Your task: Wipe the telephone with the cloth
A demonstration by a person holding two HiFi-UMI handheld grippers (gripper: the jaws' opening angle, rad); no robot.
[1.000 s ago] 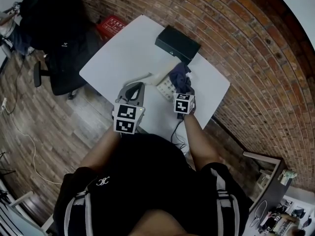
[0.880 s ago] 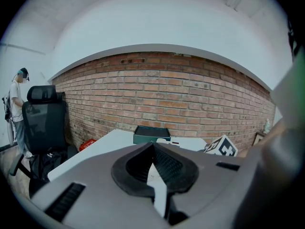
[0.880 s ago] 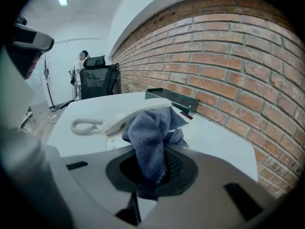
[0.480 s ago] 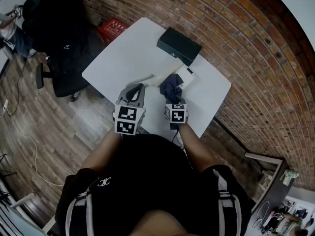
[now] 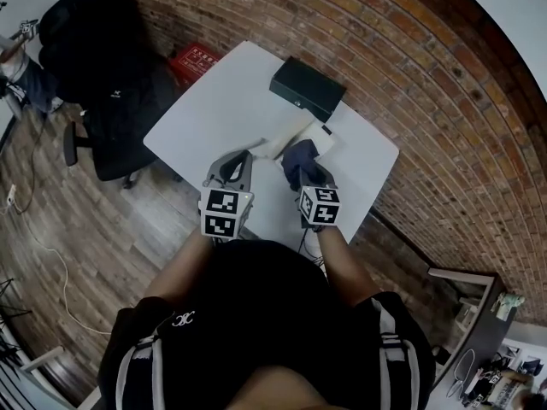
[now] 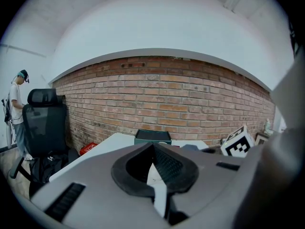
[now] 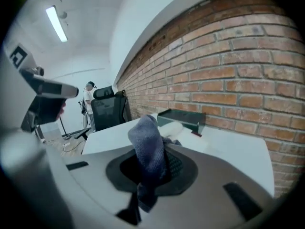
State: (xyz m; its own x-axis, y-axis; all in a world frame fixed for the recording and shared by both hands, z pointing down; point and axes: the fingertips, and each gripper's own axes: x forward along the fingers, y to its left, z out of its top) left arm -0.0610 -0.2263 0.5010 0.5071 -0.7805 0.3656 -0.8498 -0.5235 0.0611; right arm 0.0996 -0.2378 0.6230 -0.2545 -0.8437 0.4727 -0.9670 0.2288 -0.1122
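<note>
Head view: right hand-held gripper (image 5: 309, 178), clamped on dark blue woven cloth (image 5: 298, 156), had drawn it back across cream plastic telephone (image 5: 292, 132) on white surface (image 5: 222, 101) within the last second; wiping judged under way. Left hand-held gripper (image 5: 237, 165), jaws together, apparently empty, sat beside the telephone.

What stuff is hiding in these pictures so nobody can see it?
Telephone buttons: head view, too small, and partly under the cloth.
Telephone's near side: right gripper view, behind the cloth pinched in the right gripper.
Most of the telephone: left gripper view, behind the left gripper's own body.
White sliver between the left jaws: left gripper view, unclear what it is.
Box label: head view, too small.
</note>
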